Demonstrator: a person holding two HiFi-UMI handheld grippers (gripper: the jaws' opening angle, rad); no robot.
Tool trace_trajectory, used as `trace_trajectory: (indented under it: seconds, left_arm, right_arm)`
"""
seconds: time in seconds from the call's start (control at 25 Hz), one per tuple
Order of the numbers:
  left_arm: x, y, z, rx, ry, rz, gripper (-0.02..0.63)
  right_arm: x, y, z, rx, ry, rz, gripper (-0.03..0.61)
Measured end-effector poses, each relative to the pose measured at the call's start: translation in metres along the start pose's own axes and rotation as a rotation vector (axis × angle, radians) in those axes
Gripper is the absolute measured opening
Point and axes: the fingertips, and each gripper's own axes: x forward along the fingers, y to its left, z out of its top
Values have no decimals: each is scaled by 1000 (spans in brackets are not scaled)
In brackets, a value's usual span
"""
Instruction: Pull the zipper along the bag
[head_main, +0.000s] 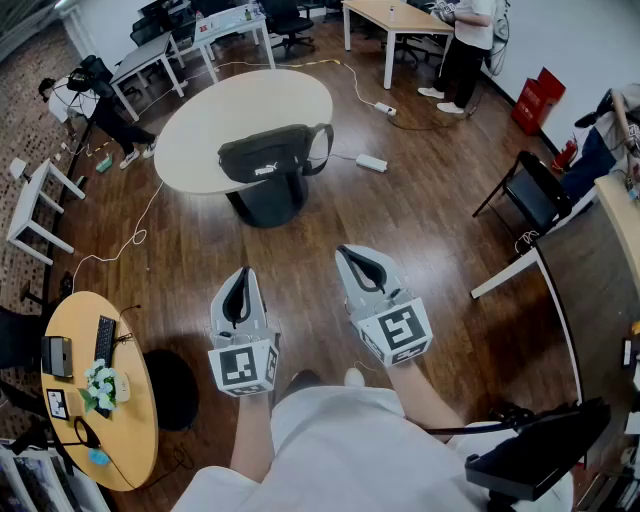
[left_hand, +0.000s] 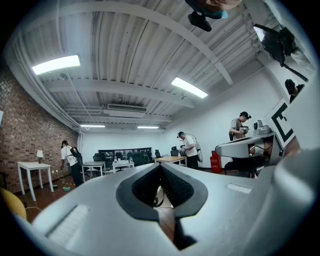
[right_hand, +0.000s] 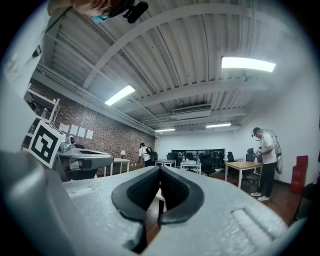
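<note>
Left gripper (head_main: 240, 278): I see its jaws pressed together on nothing, well short of the worktop (head_main: 195, 135).
Right gripper (head_main: 350, 256): jaws likewise together, empty, beside the left.
Bag (head_main: 265, 160): black waist pack lying near the round worktop's front edge, well apart from both grippers.
Handling: I judge it soft and light, likely to slide or bunch; I would pin one end and pinch the zipper pull, too small to see here.
Axis: long side runs left to right across the head view, strap (head_main: 322, 148) looping at the right end.

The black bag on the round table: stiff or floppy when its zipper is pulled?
Probably floppy: the black bag looks like soft fabric with a loose strap. Likely light, so it may slide on the smooth table.
</note>
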Motion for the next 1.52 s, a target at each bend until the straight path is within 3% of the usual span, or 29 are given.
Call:
trace_trajectory:
  seconds: [0.36,0.72,0.88,1.0,1.24,1.52]
  left_arm:
    - [53,25,-26,-36,18,-10,17]
    - [182,101,-19,-68,-37,-92,16]
    - [230,132,-15,-57,-59,-141,17]
    - [259,151,-23,-55,-61,-161,17]
    - [306,182,-55,-83,-4,-146,17]
    - [384,179,-75,-102,53,-167,17]
  right_arm:
    - [60,-18,-28,2,43,27,-8]
    - [201,-61,-17,-48,36,0,-8]
    - [262,-60,-3,-112,-18,18,-8]
    - [293,-62,-15,-109,4,8,-8]
    - [330,-91,-44,-70,83,-18,-8]
    - [396,-157,-65,-43,114,-20,-9]
